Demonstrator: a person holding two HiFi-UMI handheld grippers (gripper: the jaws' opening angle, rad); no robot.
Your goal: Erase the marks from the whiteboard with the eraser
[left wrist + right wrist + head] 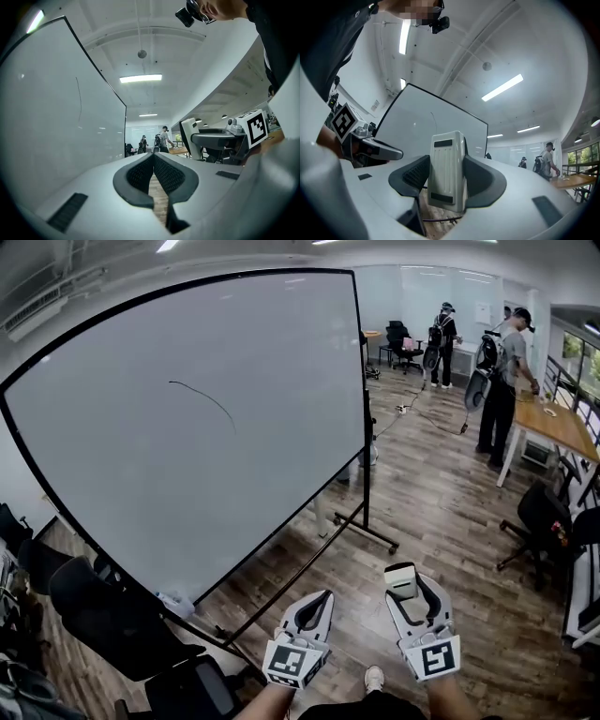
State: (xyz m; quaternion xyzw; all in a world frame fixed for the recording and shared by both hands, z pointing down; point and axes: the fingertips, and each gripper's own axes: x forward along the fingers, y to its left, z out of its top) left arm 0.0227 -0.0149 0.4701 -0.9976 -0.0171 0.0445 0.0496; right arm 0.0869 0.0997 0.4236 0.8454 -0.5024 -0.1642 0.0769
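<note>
A large whiteboard (187, 427) on a black rolling stand fills the left of the head view, with one thin curved black mark (206, 397) on its upper middle. The same mark (79, 101) shows faintly in the left gripper view, on the whiteboard (47, 117). My right gripper (412, 592) is shut on a white eraser (401, 579), held low and well short of the board; the eraser (447, 169) stands upright between the jaws. My left gripper (314, 607) hangs beside it, shut and empty, jaws touching (153, 165).
The stand's base bar and foot (375, 538) reach across the wood floor ahead. Dark office chairs (112, 620) crowd the lower left. Two people (497, 390) stand by a wooden table (562, 427) at the right, and another chair (539, 521) sits there.
</note>
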